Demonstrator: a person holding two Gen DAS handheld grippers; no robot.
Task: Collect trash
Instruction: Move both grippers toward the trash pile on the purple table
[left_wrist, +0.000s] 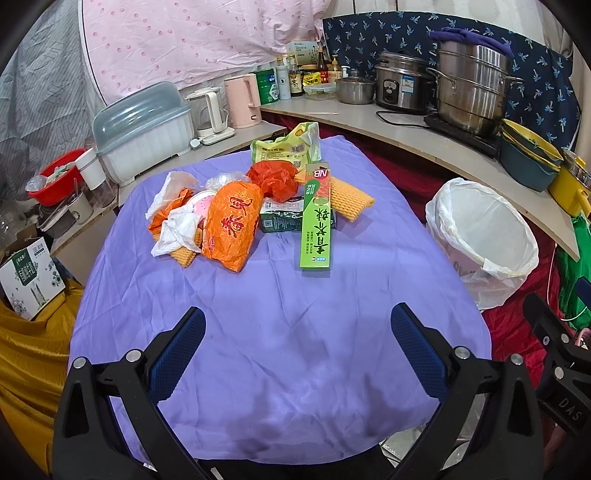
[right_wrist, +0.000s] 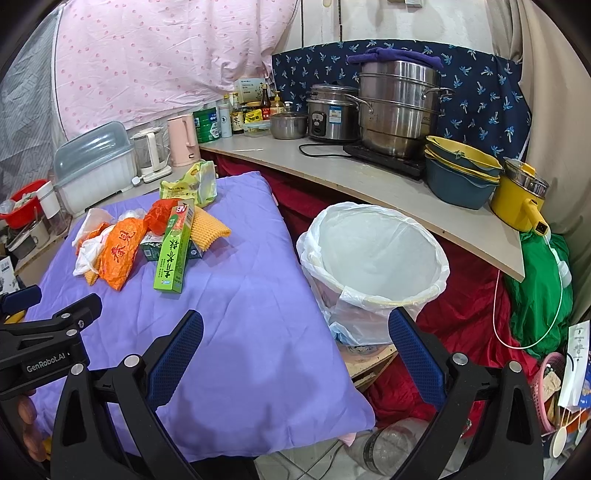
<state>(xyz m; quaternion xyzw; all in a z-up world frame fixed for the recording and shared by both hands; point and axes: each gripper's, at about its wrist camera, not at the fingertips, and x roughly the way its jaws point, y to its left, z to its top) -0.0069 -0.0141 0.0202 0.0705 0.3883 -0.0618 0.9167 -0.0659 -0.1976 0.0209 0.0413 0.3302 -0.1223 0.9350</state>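
Note:
A heap of trash lies at the far side of the purple-covered table (left_wrist: 280, 332): a green toothpaste box (left_wrist: 317, 218), an orange printed bag (left_wrist: 232, 223), a crumpled red-orange bag (left_wrist: 275, 179), white tissue (left_wrist: 177, 230), yellow foam netting (left_wrist: 349, 197) and a yellow-green packet (left_wrist: 286, 146). The heap also shows in the right wrist view, with the green box (right_wrist: 173, 251). A bin lined with a white bag (left_wrist: 484, 236) (right_wrist: 373, 258) stands right of the table. My left gripper (left_wrist: 297, 332) is open and empty above the near table. My right gripper (right_wrist: 295, 336) is open and empty between the table edge and the bin.
A curved counter (right_wrist: 369, 177) behind holds steel pots (right_wrist: 397, 110), a rice cooker, bottles, stacked bowls (right_wrist: 461, 170) and a yellow pot. A dish box (left_wrist: 144, 133) and kettles stand at the left. Red cloth and a plastic bottle (right_wrist: 388, 443) lie on the floor.

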